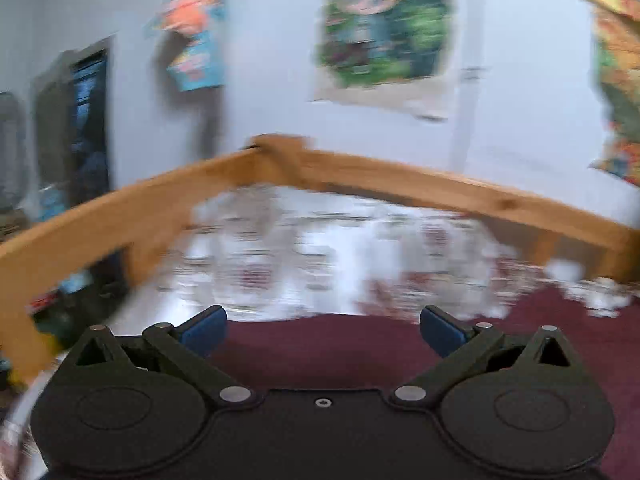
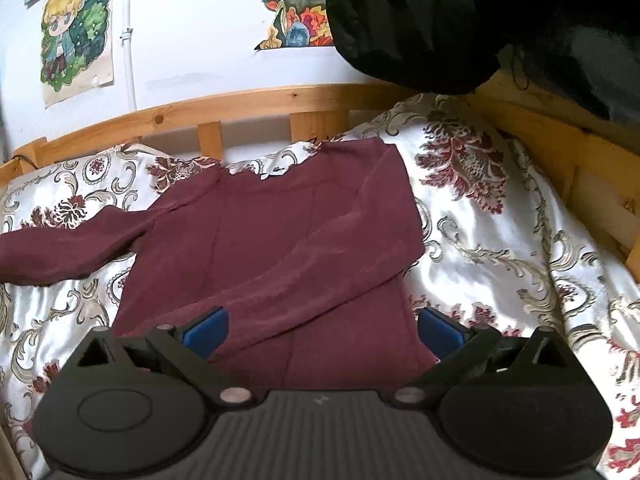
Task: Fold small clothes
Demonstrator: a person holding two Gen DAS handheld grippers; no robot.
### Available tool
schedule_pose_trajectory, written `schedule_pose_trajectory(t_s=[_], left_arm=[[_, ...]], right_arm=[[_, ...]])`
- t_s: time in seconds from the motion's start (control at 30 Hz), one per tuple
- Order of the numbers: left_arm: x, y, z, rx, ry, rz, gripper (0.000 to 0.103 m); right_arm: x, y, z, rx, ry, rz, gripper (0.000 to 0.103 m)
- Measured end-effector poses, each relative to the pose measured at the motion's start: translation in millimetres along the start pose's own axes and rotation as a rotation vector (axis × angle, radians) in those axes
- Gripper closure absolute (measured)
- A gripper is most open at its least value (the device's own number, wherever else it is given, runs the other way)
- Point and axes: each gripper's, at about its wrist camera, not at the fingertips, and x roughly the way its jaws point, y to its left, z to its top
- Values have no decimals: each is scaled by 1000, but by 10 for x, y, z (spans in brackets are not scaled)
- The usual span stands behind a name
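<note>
Satin floral bedspread (image 2: 500, 240) (glossy) bears a soft maroon top (image 2: 280, 240), sleeve folded across

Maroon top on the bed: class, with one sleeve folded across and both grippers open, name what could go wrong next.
1. The maroon top lies on a glossy floral bedspread; it may slide when tugged.
2. The other sleeve is still spread out; lifting it could loosen the folded sleeve.
3. The left wrist view is blurred, so aim may be poor.

Both the left tongs (image 1: 323, 330) and the right tongs (image 2: 323, 330) stand spread wide, gripping nothing.
</note>
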Motion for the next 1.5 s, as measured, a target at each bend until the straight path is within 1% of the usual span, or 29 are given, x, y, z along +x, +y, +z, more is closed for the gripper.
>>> schedule_pose_trajectory(t_s=[0.07, 0.1, 0.17, 0.27, 0.3, 0.33, 0.4, 0.5, 0.57, 0.6, 0.63, 0.67, 0.7, 0.77, 0.8, 0.87, 0.9, 0.97, 1.1, 1.17, 1.23, 1.33, 1.4, 1.5], left_arm=[[161, 323, -7, -39, 14, 6, 1], [245, 467, -32, -48, 38, -2, 1], [339, 626, -77, -28, 52, -20, 1], [496, 752, -162, 58, 59, -33, 1], [554, 787, -190, 75, 70, -39, 3], [605, 827, -219, 83, 83, -44, 7], [711, 867, -244, 76, 100, -65, 8], [779, 864, -255, 85, 79, -83, 11], [824, 832, -252, 99, 76, -80, 20], [841, 804, -244, 114, 71, -85, 31], [855, 786, -239, 127, 75, -98, 45], [881, 762, -232, 141, 89, -112, 50], [911, 735, -234, 155, 102, -106, 53], [966, 698, -232, 168, 109, -62, 61], [980, 699, -222, 154, 111, -47, 66], [974, 715, -197, 113, 110, -26, 79], [970, 717, -180, 102, 110, -18, 89], [940, 697, -146, 97, 105, -8, 95], [725, 549, -8, 121, 38, -3, 97], [561, 441, 120, 106, -2, -33, 97], [388, 306, 243, 86, -41, -88, 97], [98, 25, 435, 83, -104, -193, 97], [-96, -227, 539, 96, -140, -270, 97], [-387, -655, 587, 131, -191, -395, 97]], right_arm=[[65, 14, -3, 0, 19, 9, 0], [99, 26, -5, -3, 29, 10, 0], [158, 46, -23, -11, 49, 11, 0], [233, 83, -50, -16, 77, 14, 0], [258, 94, -58, -17, 86, 15, 0], [280, 105, -68, -19, 95, 16, 0], [324, 127, -86, -24, 111, 14, 0], [389, 160, -108, -38, 129, 8, 0], [435, 177, -121, -45, 141, 6, 0], [456, 188, -128, -47, 148, 5, 0], [479, 194, -133, -47, 155, 5, 0], [493, 201, -136, -47, 160, 6, 0], [499, 209, -141, -47, 164, 9, 0], [515, 218, -146, -50, 171, 14, 0], [518, 223, -147, -52, 172, 16, 0], [514, 231, -145, -55, 172, 21, 0], [510, 232, -144, -54, 172, 24, 0], [506, 236, -133, -50, 172, 29, 0], [472, 247, -100, -43, 162, 42, 0], [450, 247, -84, -41, 153, 49, 0], [427, 239, -66, -35, 142, 54, 0], [386, 216, -44, -24, 129, 56, 0], [349, 191, -24, -10, 118, 53, 0], [284, 127, 8, 22, 103, 40, 0]])
